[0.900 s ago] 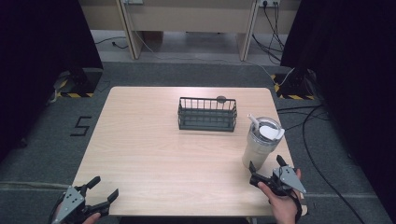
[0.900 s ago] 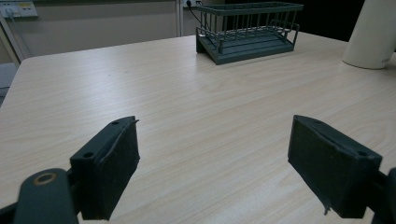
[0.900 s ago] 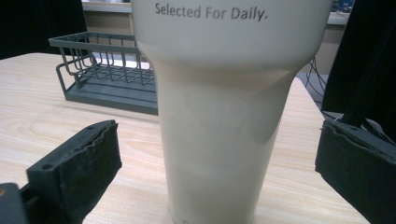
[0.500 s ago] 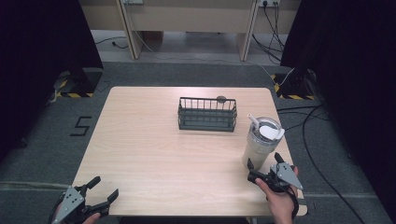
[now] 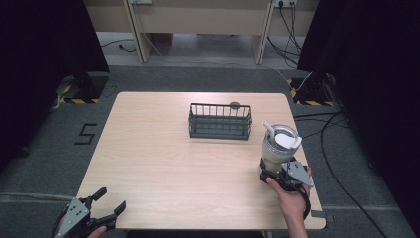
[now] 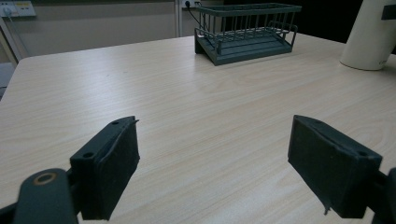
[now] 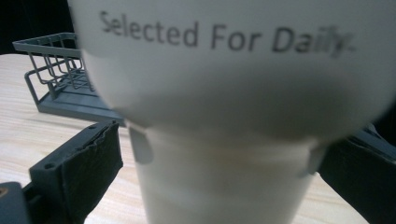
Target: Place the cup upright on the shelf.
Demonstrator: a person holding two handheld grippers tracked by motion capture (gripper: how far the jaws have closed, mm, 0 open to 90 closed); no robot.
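black jaws of your right gripper stand spread on either side of the white tumbler's narrow base at the table's right edge, not yet closed; your left gripper idles spread wide; grasp and lift remain, wire basket beyond

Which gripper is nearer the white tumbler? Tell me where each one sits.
Right. The right gripper is at the tumbler, its open jaws on either side of the base. The left gripper is open at the table's near left corner, far away.
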